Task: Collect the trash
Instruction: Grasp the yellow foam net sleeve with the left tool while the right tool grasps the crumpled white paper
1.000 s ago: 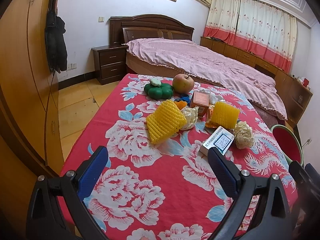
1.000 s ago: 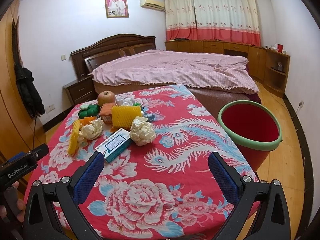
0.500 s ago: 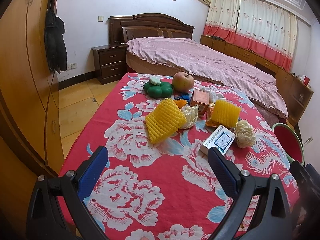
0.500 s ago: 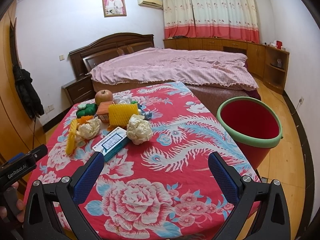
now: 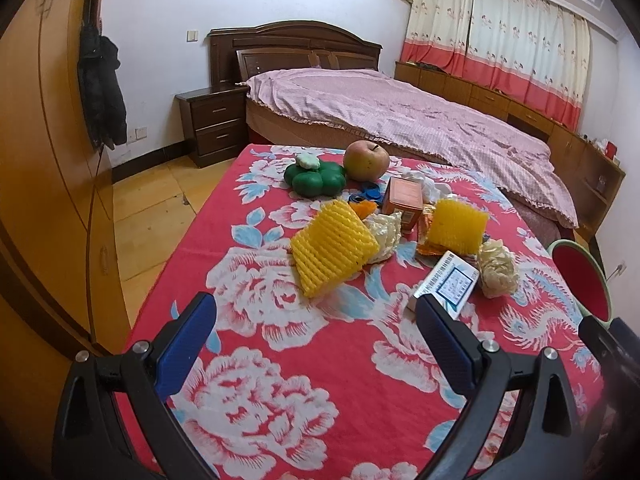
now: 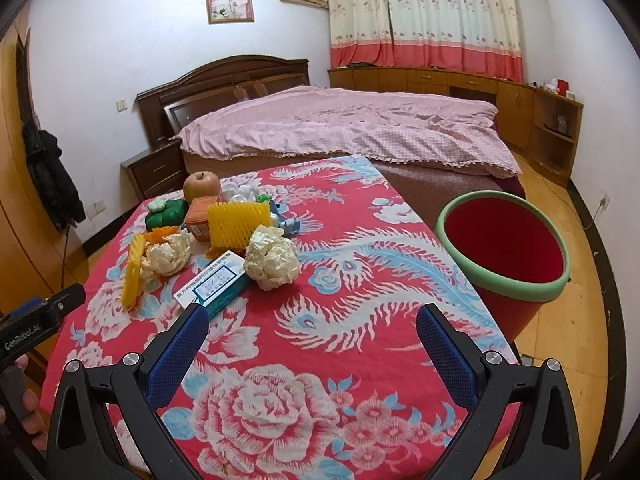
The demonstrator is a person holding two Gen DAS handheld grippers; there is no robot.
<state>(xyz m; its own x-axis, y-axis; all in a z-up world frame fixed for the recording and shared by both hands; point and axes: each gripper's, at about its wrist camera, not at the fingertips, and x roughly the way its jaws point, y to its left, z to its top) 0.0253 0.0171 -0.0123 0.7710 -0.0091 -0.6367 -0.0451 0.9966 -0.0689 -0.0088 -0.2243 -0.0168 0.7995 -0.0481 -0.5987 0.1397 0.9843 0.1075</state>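
Observation:
A heap of litter lies on the red flowered tablecloth [image 5: 280, 360] [image 6: 320, 340]: a yellow foam net [image 5: 332, 246] [image 6: 132, 272], a second yellow net [image 5: 458, 226] [image 6: 236, 222], a crumpled paper ball [image 5: 496, 268] [image 6: 272, 258], another crumpled wad [image 5: 384, 232] [image 6: 168, 254], a white and blue carton [image 5: 448, 286] [image 6: 212, 286], and an orange box [image 5: 402, 200] [image 6: 200, 216]. My left gripper [image 5: 316, 336] hovers open short of the foam net. My right gripper [image 6: 312, 344] is open over bare cloth, its left finger tip beside the carton. Both are empty.
A red bin with a green rim [image 6: 504, 244] [image 5: 582, 280] stands off the table's right edge. An apple [image 5: 366, 160] [image 6: 202, 186] and a green pumpkin-shaped object [image 5: 314, 178] [image 6: 164, 214] sit at the far end. A bed [image 6: 344, 128] lies beyond; a wardrobe [image 5: 44, 200] stands left.
Both grippers have edged forward toward the heap, so the litter looks slightly nearer and larger. Nothing on the table has moved, and both stay open.

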